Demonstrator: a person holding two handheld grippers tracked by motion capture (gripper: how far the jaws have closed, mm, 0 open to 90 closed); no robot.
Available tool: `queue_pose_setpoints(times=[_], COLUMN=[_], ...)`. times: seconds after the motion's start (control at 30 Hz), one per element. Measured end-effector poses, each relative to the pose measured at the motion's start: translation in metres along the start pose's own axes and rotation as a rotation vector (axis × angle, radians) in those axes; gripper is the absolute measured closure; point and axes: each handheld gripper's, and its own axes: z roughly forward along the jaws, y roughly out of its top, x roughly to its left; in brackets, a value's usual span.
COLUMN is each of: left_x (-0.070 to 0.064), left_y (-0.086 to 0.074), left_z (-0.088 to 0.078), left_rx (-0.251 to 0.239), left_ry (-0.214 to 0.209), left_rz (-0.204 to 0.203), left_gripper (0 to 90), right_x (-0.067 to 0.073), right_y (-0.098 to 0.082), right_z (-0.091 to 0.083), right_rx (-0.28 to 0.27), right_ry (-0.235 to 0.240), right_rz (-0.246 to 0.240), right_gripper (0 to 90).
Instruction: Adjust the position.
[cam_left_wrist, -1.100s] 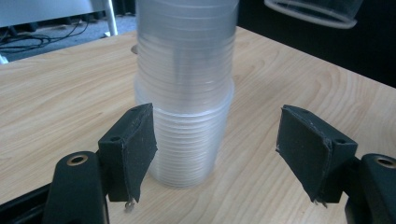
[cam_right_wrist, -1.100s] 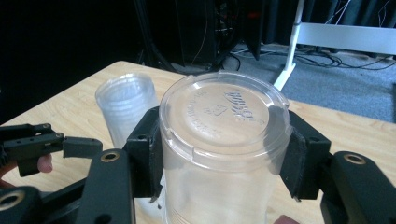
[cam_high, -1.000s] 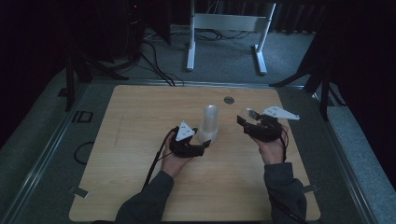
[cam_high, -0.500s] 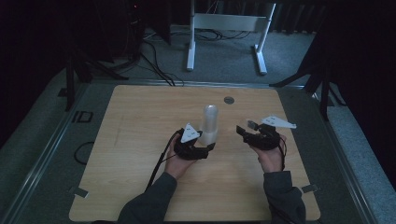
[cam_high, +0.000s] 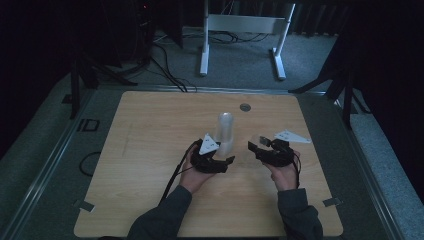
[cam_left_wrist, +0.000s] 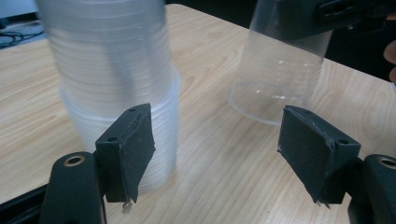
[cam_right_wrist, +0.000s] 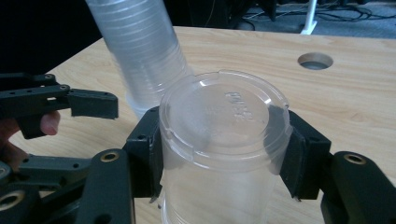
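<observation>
Left gripper (cam_high: 226, 161) sat just left of centre on the wooden table (cam_high: 150, 150), jaws released and apart; they had just been opening. Stack of clear cups (cam_high: 225, 131) stood upside down on the table, right at that gripper's tip. In the left gripper view the stack (cam_left_wrist: 116, 88) was beside the left-hand pad (cam_left_wrist: 133, 149), partly behind it; contact between pad and stack couldn't be made out. The other pad (cam_left_wrist: 310, 151) stood well off to the side, bare table between the two. Nothing was pinched.

Right of the stack: single clear cup (cam_high: 261, 139), upside down, clenched in the right gripper (cam_high: 257, 146). Right gripper view showed both pads (cam_right_wrist: 152, 154) pressing the cup's wall (cam_right_wrist: 224, 154) from opposite sides just below its flat base, which faced up. In the left gripper view that cup (cam_left_wrist: 280, 74) had its open rim low over the table, near the stack but apart from it; whether the rim touched the wood couldn't be told.

Further back on the table, a round hole (cam_high: 245, 107) sat behind the cups. The person's hands held both grippers from the near edge, sleeves at the bottom of the high view.
</observation>
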Motion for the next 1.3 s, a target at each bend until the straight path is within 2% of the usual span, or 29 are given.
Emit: queue_pose_setpoints(times=[0.2,0.47,0.87,1.3], left_x=[-0.006,-0.012,-0.017,-0.021], left_y=[0.003,0.005,0.006,0.007], left_z=[0.004,0.011,0.018,0.024], left_rx=[0.004,0.009,0.006,-0.004], left_ry=[-0.021,-0.048,-0.055,-0.063], left_rz=[0.026,0.051,0.058,0.068], left_gripper=[27.0,29.4,27.5,25.8], right_x=[0.001,0.004,0.004,0.001], right_y=[-0.004,-0.012,-0.014,-0.015], right_z=[0.002,0.006,0.006,0.007], right_rx=[0.006,0.006,-0.009,-0.014], right_ry=[0.012,0.051,0.107,0.134], right_rz=[0.01,0.068,0.143,0.199], right_gripper=[41.2,41.3,41.4,41.6])
